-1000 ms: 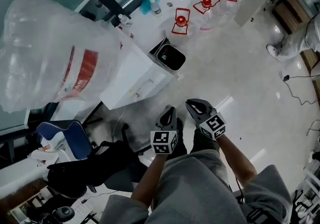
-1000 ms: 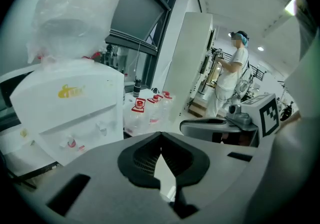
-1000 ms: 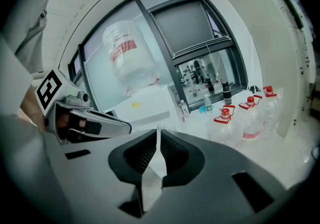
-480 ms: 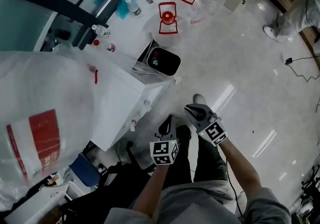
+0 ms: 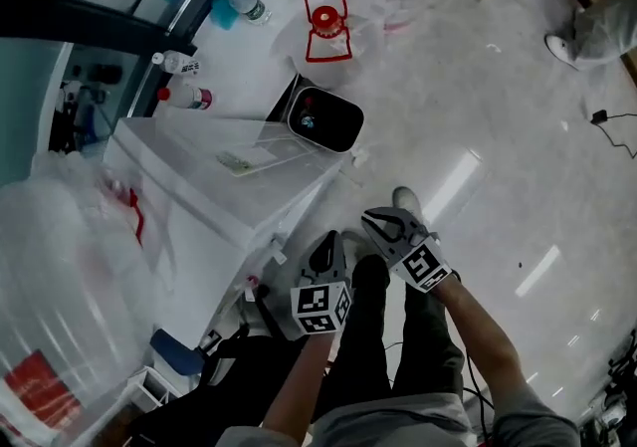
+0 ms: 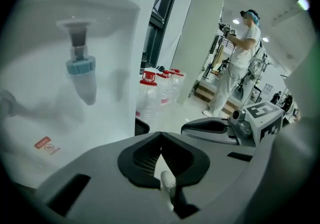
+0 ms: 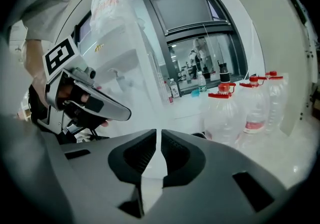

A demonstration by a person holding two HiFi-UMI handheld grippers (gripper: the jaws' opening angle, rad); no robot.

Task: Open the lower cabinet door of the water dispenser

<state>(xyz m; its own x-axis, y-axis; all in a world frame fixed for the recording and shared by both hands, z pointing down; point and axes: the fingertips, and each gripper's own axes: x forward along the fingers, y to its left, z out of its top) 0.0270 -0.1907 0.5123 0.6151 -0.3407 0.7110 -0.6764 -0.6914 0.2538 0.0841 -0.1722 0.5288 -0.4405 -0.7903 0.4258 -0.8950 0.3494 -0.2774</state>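
The white water dispenser (image 5: 214,191) stands left of centre in the head view, with its big clear bottle (image 5: 60,296) blurred at the lower left. Its lower cabinet door does not show plainly in any view. My left gripper (image 5: 326,248) hovers just right of the dispenser's front, shut and empty. My right gripper (image 5: 378,224) is beside it, also shut on nothing. In the left gripper view the dispenser front (image 6: 40,118) with its blue tap (image 6: 80,66) fills the left side above the closed left gripper (image 6: 160,135). The right gripper (image 7: 158,135) points past the dispenser toward the jugs.
A black bin (image 5: 326,119) sits on the floor right behind the dispenser. Water jugs with red caps (image 5: 326,22) and small bottles (image 5: 242,2) stand further back. A person in white (image 6: 235,68) stands far off. A cable (image 5: 612,131) lies at the right.
Both grippers have sunk toward the floor alongside the dispenser, still shut. In the head view the bottle has slid to the lower left and the dispenser's top has come into sight.
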